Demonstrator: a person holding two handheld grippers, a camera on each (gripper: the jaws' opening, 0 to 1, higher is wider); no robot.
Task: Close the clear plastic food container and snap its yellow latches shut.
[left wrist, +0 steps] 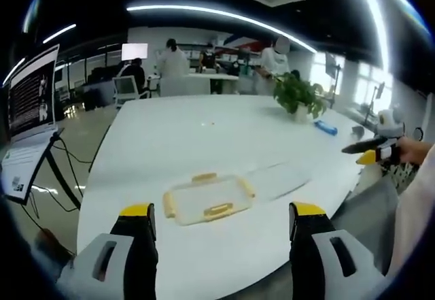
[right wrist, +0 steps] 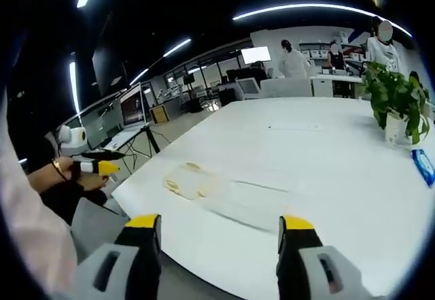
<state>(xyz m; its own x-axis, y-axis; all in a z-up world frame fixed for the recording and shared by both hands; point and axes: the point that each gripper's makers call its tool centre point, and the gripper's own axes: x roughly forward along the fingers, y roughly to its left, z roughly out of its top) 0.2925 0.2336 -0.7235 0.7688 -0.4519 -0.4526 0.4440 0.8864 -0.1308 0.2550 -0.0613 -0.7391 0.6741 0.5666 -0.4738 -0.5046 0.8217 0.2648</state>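
in the left gripper view, the left gripper [left wrist: 221, 222] rises from the bottom edge with its two yellow-tipped jaws spread wide and nothing between them. it hangs above the near edge of a large white table [left wrist: 204, 133]. just beyond the jaws lies the clear plastic food container [left wrist: 207, 196], a shallow rectangular tub with yellow latches [left wrist: 219, 209] showing along its sides. its clear lid [left wrist: 277, 180] lies flat on the table just beside it, to the right in this view, so the container stands open. farther back on the table are a potted plant [left wrist: 299, 96] and a small blue object [left wrist: 325, 127]. at the right edge the right gripper [left wrist: 370, 152] comes into the picture, held in a person's hand [left wrist: 411, 152] off the table's edge, well apart from the container; whether its jaws are spread cannot be told from here. a laptop [left wrist: 30, 109] stands on a stand at the left, and people stand at a desk far behind.

in the right gripper view, the right gripper [right wrist: 221, 228] shows both yellow-tipped jaws held wide apart and empty, over the table's near edge. the container [right wrist: 187, 179] sits near the table's left corner, ahead and left of the jaws, with the lid [right wrist: 248, 201] lying beside it toward the jaws. the left gripper [right wrist: 102, 167] appears at the left, held off the table. the plant [right wrist: 395, 99] stands far right.
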